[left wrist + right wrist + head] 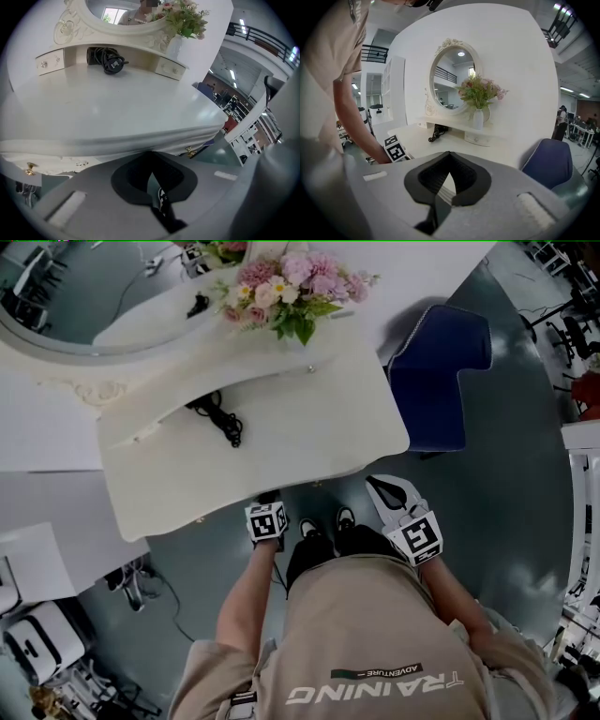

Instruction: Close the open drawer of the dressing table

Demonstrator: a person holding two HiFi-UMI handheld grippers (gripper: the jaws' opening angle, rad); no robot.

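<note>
The white dressing table (281, 442) stands in front of me. Its front band (98, 143) carries two brass knobs (190, 151) and runs in one line under the top, with no drawer standing out that I can see. My left gripper (269, 497) is shut, and its tips (150, 153) are pressed against the front band between the knobs. My right gripper (378, 486) is shut on nothing. It hangs in the air off the table's right front corner and faces the mirror (452, 75).
A black cable bundle (217, 414) lies on the tabletop under the mirror shelf, which has two small drawers (171, 69). A vase of pink flowers (291, 292) stands at the back right. A blue stool (441, 371) is to the right. White units (37, 643) and cables sit lower left.
</note>
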